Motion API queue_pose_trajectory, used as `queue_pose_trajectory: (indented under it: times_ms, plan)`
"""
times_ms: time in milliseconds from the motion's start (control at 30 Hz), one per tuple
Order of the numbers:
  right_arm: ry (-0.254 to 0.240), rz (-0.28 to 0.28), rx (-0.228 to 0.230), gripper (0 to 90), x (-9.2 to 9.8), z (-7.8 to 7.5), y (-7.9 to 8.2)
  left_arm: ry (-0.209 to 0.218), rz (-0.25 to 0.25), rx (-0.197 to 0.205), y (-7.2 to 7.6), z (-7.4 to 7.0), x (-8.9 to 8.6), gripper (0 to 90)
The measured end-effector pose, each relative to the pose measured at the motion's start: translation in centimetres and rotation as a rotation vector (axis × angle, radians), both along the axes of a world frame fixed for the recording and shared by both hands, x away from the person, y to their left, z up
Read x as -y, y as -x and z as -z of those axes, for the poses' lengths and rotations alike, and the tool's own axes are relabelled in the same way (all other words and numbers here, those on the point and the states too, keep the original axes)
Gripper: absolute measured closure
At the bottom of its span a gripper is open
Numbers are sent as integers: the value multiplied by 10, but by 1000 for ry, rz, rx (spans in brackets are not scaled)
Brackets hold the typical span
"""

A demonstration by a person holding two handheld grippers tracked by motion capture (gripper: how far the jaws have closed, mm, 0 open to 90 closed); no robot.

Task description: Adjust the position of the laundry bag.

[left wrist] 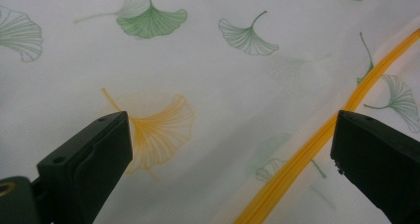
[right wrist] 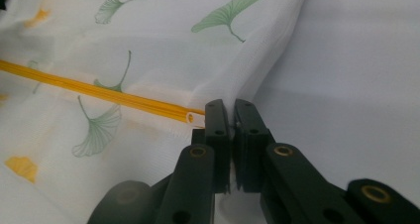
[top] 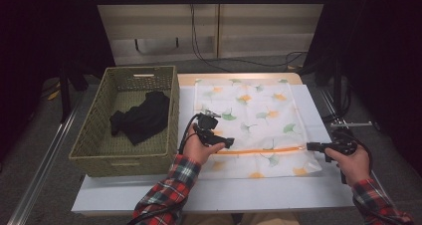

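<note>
A white mesh bag [top: 249,110] printed with green and orange leaves lies flat on the table, an orange zipper [top: 263,149] running across its near part. My left gripper [top: 230,143] hovers over the zipper's left stretch. In the left gripper view its jaws [left wrist: 228,149] stand wide open above the bag [left wrist: 223,80], with the zipper [left wrist: 297,159] passing between them. My right gripper [top: 309,146] is at the zipper's right end. In the right gripper view its jaws [right wrist: 232,110] are shut on the bag's edge [right wrist: 148,40] just beside the end of the zipper [right wrist: 99,91].
A woven basket [top: 89,158] stands left of the bag with a black cloth [top: 142,118] inside. The bag rests on a white sheet [top: 224,195] covering the table. Dark stands and cables line the right and far sides.
</note>
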State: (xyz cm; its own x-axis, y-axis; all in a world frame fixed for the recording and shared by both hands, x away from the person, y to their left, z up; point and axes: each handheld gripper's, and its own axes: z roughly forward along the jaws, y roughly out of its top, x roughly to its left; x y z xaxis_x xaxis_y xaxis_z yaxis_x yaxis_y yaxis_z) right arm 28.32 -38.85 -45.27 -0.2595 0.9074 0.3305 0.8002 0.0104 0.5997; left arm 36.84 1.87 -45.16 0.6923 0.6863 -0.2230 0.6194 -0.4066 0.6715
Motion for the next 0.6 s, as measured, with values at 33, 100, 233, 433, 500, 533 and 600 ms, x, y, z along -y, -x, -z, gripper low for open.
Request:
queue_pose_trajectory:
  times_ms: [33,100,233,433,500,533,600]
  plan:
    - [-10,-1,2,865,0,0,0,-2,0,-1,0,0,0,23]
    - [-28,-2,-1,865,0,-1,0,-5,10,0,0,0,1,23]
    - [-62,-5,1,866,0,-4,0,-1,11,-1,1,0,2,23]
    - [-96,-20,5,867,-2,-8,-2,8,30,-18,3,1,7,23]
    - [-114,-19,4,867,-1,-9,-2,10,46,-20,4,2,9,23]
    - [-119,-23,6,867,-1,-9,-2,12,49,-26,4,1,10,22]
    - [-125,-27,12,867,-1,-10,-3,31,38,-27,5,2,13,22]
